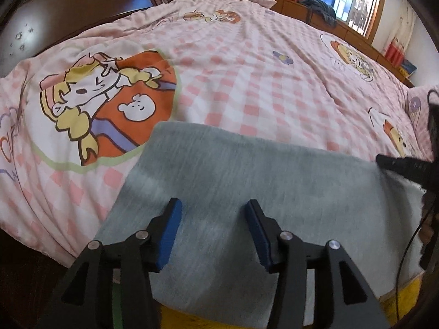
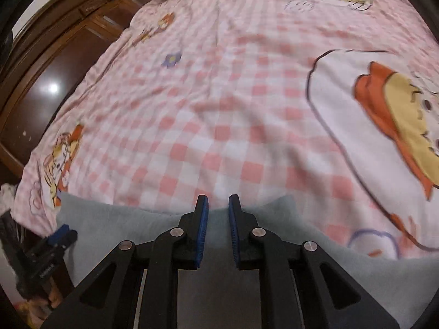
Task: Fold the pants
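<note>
Pink checked bedspread (image 1: pixel 247 82) beneath grey pants (image 1: pixel 233 192), wooden headboard (image 1: pixel 68 13) behind.

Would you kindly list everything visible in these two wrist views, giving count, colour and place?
Grey knit pants: one, grey, flat at the bed's near edge.
Pink checked cartoon-print quilt: one, pink and white, covering the bed.
Dark wooden headboard: one, brown, far left.
Window: one, bright, far right.
Yellow cloth: yellow, under the pants' near edge.
Left gripper: black, blue pads, open over the pants.
Right gripper: black, blue pads, slightly open at the pants' far edge.
</note>
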Motion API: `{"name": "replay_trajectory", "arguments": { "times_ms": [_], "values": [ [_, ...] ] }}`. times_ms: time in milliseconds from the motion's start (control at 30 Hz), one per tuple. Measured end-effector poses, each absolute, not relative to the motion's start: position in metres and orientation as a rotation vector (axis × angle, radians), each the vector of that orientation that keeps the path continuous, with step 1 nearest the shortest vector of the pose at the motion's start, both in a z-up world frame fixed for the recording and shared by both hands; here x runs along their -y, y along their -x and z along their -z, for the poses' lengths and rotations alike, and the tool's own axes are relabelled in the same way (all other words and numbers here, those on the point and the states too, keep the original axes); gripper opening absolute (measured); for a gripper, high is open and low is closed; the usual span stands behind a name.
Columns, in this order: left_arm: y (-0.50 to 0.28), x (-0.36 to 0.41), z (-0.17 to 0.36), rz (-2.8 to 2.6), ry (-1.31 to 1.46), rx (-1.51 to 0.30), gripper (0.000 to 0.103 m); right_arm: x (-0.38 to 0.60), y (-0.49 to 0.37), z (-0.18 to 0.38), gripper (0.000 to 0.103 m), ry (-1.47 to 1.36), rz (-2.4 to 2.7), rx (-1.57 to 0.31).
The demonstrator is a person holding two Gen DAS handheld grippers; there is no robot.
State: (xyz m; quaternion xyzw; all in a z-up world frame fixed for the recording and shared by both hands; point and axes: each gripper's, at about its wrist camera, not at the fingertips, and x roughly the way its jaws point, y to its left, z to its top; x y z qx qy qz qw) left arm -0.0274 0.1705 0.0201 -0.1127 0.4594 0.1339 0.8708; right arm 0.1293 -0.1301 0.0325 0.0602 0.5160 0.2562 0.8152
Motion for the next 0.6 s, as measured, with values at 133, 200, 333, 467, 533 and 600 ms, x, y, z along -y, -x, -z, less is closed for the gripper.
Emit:
{"name": "replay_trajectory", "arguments": {
  "times_ms": [133, 200, 333, 467, 533, 600],
  "values": [
    [0.032, -0.172, -0.019, -0.276, 0.242, -0.947, 0.053, 0.137, -0.117, -0.032, 0.019, -0.056, -0.497, -1.101],
    [0.031, -0.172, -0.018, -0.269, 0.245, -0.942, 0.055, 0.138, -0.121, -0.019, 0.02, -0.005, -0.451, -1.122],
    [0.029, -0.169, -0.017, -0.258, 0.232, -0.948, 0.061, 0.142, -0.143, -0.009, 0.02, -0.059, -0.448, -1.091],
    [0.028, -0.171, -0.016, -0.249, 0.259, -0.95, 0.066, 0.148, -0.143, -0.023, 0.02, -0.099, -0.425, -1.1],
    [0.027, -0.171, -0.018, -0.244, 0.256, -0.961, 0.066, 0.157, -0.125, -0.035, 0.02, -0.054, -0.405, -1.071],
    [0.028, -0.171, -0.021, -0.235, 0.251, -0.974, 0.066, 0.166, -0.111, -0.041, 0.021, -0.034, -0.402, -1.064]
  ]
}}
